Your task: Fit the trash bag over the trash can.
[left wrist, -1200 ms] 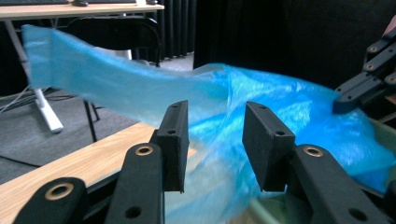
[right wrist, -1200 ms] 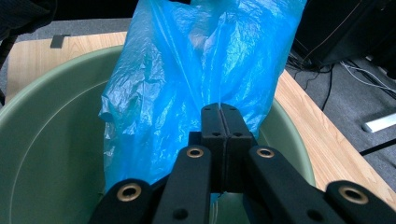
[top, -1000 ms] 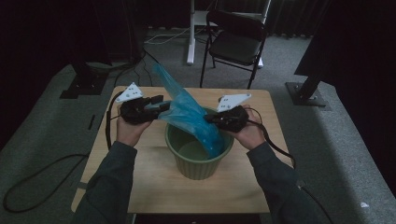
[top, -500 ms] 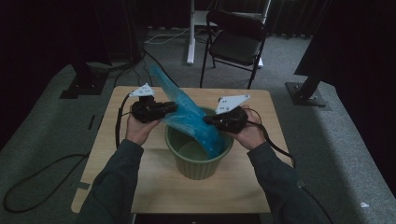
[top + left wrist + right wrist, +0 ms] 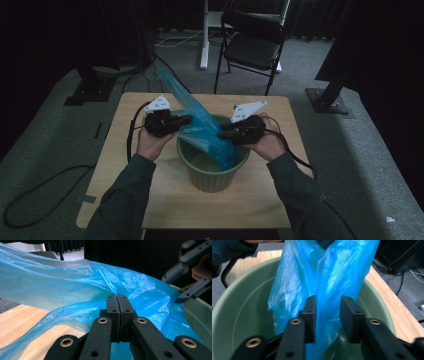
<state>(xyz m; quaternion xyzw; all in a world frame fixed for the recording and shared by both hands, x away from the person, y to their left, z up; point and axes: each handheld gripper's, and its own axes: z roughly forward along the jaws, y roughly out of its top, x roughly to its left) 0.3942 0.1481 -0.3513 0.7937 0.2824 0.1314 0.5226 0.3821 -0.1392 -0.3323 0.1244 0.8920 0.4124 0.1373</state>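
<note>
A: Take the green bin point(image 5: 212, 167) as the landmark. Where is the blue plastic bag point(image 5: 200, 125)?

B: Half in it. The bag's lower end hangs down inside the bin, against the part of the wall nearest the person's right hand, and the rest rises out over the far rim, slanting up and away toward the back left corner of the wooden table point(image 5: 125, 165).

A: And the left gripper point(image 5: 186, 119)?

B: It sits just outside the bin's rim on the person's left, pointing in toward the bag. In the left gripper view its jaws have just been closing and now meet flat against each other, with a fold of the blue film pinched between them point(image 5: 117, 302). So it is clamped on the bag.

A: The right gripper point(image 5: 222, 134)?

B: Over the bin's rim on the opposite side, aimed across the opening. Its jaws have just been opening. In the right gripper view they stand at a middling gap point(image 5: 328, 315), with the bag hanging between them; the film lies near the left pad, but the pads do not press on it.

A: Is the bin upright?

B: Yes, it stands upright near the middle of the table, its mouth open toward the camera above.

A: Anything behind it?

B: A black folding chair point(image 5: 255, 45) on the floor, well beyond the table's far edge.
</note>
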